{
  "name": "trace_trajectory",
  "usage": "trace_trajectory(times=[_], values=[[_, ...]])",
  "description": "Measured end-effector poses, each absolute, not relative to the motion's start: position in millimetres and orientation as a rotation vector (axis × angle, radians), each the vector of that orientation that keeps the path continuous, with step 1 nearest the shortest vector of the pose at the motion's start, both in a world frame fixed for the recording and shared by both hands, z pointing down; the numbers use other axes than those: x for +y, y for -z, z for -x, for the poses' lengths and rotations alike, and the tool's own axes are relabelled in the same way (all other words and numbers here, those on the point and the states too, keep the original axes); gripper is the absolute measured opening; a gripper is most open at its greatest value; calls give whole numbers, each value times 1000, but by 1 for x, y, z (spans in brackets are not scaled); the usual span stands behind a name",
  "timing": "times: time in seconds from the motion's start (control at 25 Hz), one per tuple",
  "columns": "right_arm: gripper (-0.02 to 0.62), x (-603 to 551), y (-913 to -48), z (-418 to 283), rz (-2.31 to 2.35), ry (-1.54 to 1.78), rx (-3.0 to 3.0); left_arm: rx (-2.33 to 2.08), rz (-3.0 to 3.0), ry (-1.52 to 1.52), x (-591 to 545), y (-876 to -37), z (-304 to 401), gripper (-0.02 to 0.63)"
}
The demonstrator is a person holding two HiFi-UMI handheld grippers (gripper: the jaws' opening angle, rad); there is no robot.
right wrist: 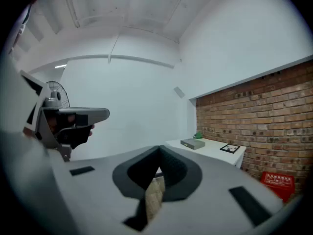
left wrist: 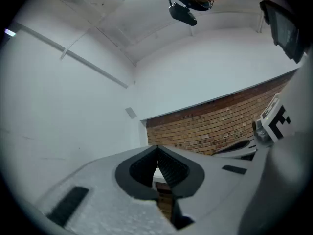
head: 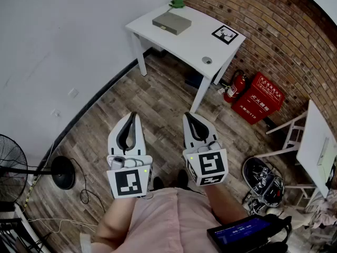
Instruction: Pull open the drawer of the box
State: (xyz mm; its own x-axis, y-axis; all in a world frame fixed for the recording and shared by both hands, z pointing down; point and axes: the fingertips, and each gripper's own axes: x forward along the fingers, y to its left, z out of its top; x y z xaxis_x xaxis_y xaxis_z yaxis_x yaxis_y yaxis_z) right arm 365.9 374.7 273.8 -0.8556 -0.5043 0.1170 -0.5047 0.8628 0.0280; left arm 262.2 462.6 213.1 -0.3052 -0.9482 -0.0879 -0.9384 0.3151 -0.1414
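Left gripper (head: 131, 116), right gripper (head: 190, 116): closed, empty.
Box (head: 171, 22): grey, on white table (head: 195, 42), well apart.
Handling: likely light, may slide; drawer pull indiscernible.

1. A flat, rectangular, grey-green box (head: 171, 22) lies level on a white desk (head: 192, 44).
2. It sits towards the desk's far end, close to the brick wall (head: 274, 30).
3. Its outline looks even, a plain closed slab.
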Motion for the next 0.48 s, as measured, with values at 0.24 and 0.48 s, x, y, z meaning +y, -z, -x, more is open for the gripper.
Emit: trace_trajectory(times=[0.24,0.48], values=[[3,378,-278,-371,-776,-4,-2914,2416,1743,93,464,-217,-269,6],[6,374,-283,-382,-760,-27,-2932,2458,1725,103,463,-224,-279,12]])
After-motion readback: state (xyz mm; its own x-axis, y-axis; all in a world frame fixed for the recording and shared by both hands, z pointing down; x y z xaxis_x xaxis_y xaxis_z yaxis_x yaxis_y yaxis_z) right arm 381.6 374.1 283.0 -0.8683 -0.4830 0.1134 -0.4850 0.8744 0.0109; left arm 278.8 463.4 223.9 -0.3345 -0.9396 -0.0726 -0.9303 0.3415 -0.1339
